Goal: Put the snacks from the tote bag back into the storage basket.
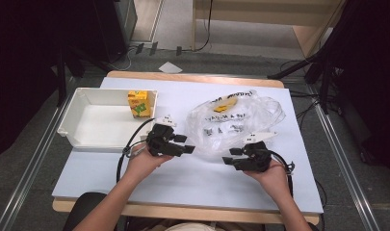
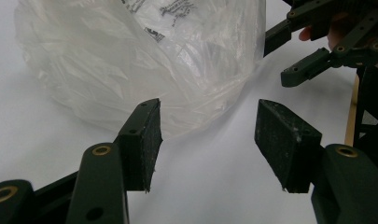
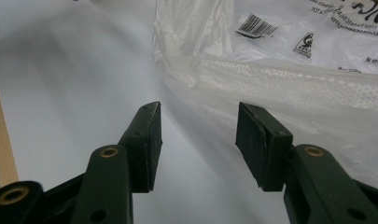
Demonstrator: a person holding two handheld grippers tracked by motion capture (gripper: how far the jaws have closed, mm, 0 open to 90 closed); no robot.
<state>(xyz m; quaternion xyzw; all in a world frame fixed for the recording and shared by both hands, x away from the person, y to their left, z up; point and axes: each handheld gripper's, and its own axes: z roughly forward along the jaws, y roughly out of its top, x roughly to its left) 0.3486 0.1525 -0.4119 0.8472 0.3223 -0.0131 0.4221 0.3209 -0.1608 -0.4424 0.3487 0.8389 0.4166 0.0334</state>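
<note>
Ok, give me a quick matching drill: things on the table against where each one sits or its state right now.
Things:
1. juice carton
2. plastic bag
3. white tray
4. left gripper

Places or states:
A. crumpled at mid-table, ahead of both grippers
B. open, nothing between its fingers
C. standing in the tray's far right corner
D. at the table's left end

Pairs: 1-C, 2-A, 3-D, 4-B

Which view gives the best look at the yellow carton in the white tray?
The high view: the yellow carton stands upright at the far right corner of the white tray, seen whole. The left and right gripper views face the clear plastic bag instead, so they add nothing on the carton.
</note>
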